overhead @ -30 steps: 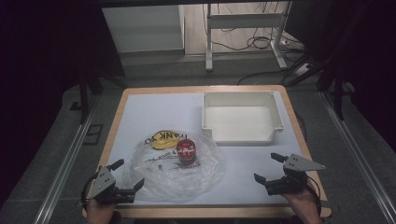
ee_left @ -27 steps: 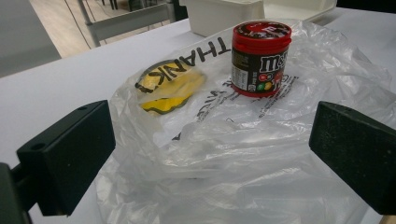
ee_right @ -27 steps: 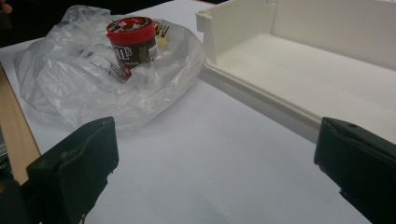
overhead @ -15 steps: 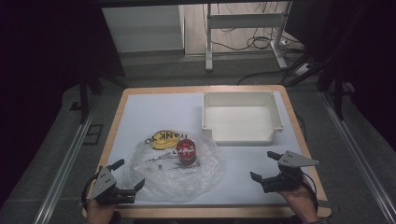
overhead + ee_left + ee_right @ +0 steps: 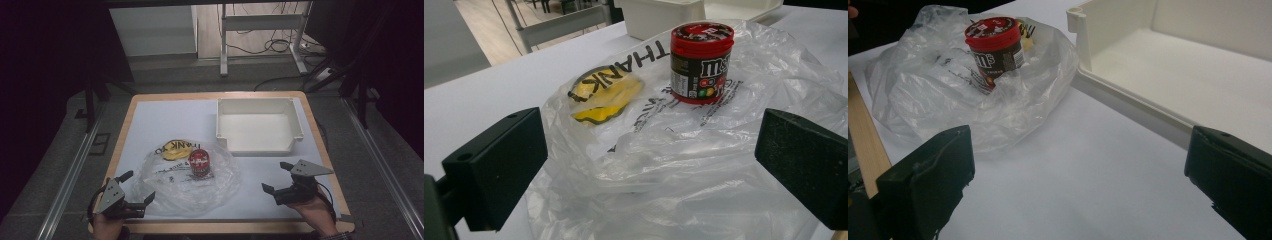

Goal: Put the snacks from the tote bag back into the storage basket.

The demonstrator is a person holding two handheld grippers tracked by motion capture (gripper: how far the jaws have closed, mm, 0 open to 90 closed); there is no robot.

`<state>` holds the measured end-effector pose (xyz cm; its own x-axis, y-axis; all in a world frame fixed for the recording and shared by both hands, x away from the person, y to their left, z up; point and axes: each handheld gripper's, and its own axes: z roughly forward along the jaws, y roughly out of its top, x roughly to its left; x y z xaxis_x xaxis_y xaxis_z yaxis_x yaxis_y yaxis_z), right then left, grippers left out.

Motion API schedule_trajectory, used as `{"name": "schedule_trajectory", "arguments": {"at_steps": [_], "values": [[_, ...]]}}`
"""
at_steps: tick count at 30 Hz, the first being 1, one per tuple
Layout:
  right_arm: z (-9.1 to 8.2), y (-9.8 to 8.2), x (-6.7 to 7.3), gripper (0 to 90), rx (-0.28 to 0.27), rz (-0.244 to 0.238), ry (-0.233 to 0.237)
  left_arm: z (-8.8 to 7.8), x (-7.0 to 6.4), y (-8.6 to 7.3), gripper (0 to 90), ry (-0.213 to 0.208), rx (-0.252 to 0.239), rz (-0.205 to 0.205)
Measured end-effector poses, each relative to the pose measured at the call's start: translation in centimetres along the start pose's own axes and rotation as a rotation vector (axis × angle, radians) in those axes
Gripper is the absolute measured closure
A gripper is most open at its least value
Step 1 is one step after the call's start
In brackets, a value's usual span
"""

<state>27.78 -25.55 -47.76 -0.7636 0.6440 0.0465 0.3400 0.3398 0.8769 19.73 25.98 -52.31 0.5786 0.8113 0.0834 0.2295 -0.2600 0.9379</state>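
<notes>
Both jaws spread: left gripper (image 5: 134, 192) should pinch the crumpled clear plastic bag (image 5: 187, 180) low, beside the red-lidded candy jar (image 5: 200, 162); right gripper (image 5: 280, 180) approaches.

The setting is a laboratory test station: a wood-edged bench (image 5: 131, 122) with a white top stands between aluminium floor rails (image 5: 70, 180), with loose cables (image 5: 272, 46) beyond the bench.

Red-lidded jar (image 5: 701, 62) on plastic bag (image 5: 684, 165)
</notes>
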Motion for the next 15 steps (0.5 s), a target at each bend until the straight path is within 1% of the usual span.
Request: {"name": "schedule_trajectory", "arguments": {"at_steps": [4,9,14,15], "values": [[0.3,0.2,0.0,0.0,0.023,-0.015,-0.002,0.0,0.0,0.0,0.4,0.000,0.000,-0.001],[0.5,0.6,0.1,0.0,0.027,-0.035,-0.009,0.0,0.1,0.0,0.4,-0.001,-0.004,-0.006],[0.8,0.9,0.1,0.0,0.035,-0.030,0.005,-0.1,0.1,0.0,0.5,0.002,-0.007,-0.012],[1.0,1.1,0.1,0.0,0.046,-0.032,0.009,-0.1,0.2,0.0,0.5,0.002,-0.007,-0.012]]}}
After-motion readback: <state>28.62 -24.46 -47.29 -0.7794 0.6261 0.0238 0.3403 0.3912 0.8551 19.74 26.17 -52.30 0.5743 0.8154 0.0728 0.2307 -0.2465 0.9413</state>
